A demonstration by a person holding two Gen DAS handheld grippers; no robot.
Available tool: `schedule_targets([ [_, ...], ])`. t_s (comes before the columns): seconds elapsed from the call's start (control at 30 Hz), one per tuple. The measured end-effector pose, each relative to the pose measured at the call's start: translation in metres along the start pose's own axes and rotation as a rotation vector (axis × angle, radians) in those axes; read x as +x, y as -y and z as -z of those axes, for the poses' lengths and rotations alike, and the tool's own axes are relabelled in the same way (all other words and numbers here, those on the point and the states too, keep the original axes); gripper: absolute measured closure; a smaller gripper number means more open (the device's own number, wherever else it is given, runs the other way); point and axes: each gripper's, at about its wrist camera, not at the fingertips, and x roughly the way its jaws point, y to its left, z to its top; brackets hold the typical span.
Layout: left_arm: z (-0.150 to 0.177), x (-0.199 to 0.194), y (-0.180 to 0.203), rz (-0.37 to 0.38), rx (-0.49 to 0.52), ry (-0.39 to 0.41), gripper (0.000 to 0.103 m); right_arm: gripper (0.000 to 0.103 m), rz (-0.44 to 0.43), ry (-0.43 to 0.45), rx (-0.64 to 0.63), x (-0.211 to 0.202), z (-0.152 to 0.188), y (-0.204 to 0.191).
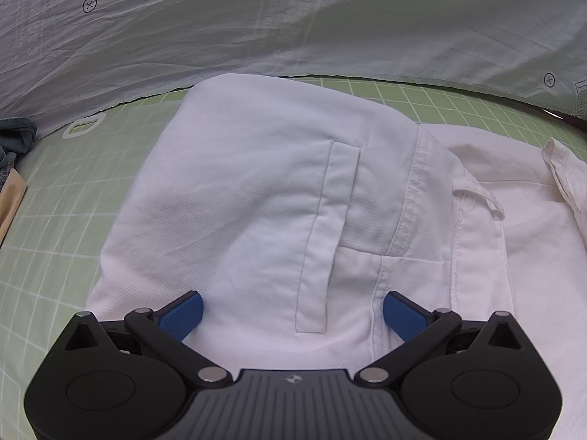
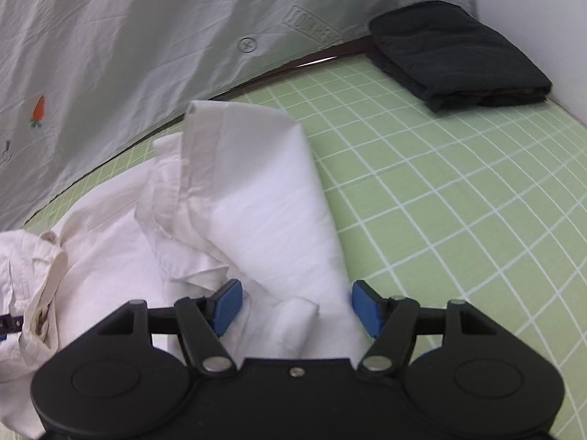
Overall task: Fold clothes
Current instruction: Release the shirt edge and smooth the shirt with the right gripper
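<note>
White trousers (image 1: 238,201) lie partly folded on the green grid mat (image 1: 55,220), with a back pocket and the waistband facing up. My left gripper (image 1: 292,313) hovers open just over their near edge, blue pads spread wide to either side of the pocket. In the right wrist view a folded flap of the same white garment (image 2: 264,212) rises toward the camera and runs between the blue pads of my right gripper (image 2: 297,308). Those jaws stand apart, and neither pad presses on the cloth. The crumpled waistband end (image 2: 36,275) lies to the left.
A folded black garment (image 2: 458,55) rests at the mat's far right corner by a white wall (image 2: 532,0). A pale sheet printed with carrots (image 1: 293,29) hangs behind the mat. Denim cloth (image 1: 16,135) and a white plastic clip (image 1: 84,124) sit at the left.
</note>
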Motion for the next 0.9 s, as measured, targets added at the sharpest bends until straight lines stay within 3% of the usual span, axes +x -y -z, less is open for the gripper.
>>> schedule_targets([
  [0.07, 0.0, 0.0, 0.0, 0.0, -0.001, 0.001, 0.0, 0.021, -0.016, 0.005, -0.034, -0.002, -0.002, -0.01],
  [0.17, 0.0, 0.0, 0.001, -0.001, -0.002, 0.002, 0.0, 0.021, -0.031, 0.023, -0.033, -0.008, -0.004, -0.013],
  [0.33, -0.001, 0.0, 0.001, 0.0, 0.0, 0.003, 0.0, 0.026, -0.046, 0.116, 0.127, -0.022, -0.01, 0.008],
  [0.37, -0.001, 0.0, 0.001, -0.001, 0.0, 0.004, 0.0, 0.029, -0.048, 0.136, 0.163, -0.024, -0.011, 0.013],
  [0.47, 0.0, 0.0, 0.001, 0.0, 0.0, 0.005, 0.0, 0.059, 0.017, 0.129, 0.254, -0.022, -0.011, 0.028],
  [0.5, 0.0, 0.0, 0.001, -0.001, 0.0, 0.005, 0.0, 0.06, 0.054, 0.109, 0.259, -0.02, -0.009, 0.032],
  [0.7, 0.0, -0.001, 0.002, -0.003, 0.0, 0.009, 0.0, 0.061, 0.138, 0.05, 0.173, -0.013, 0.005, 0.032],
  [0.9, 0.0, -0.002, 0.001, -0.002, 0.003, 0.013, 0.0, 0.061, 0.027, 0.043, -0.035, -0.013, 0.006, -0.011],
])
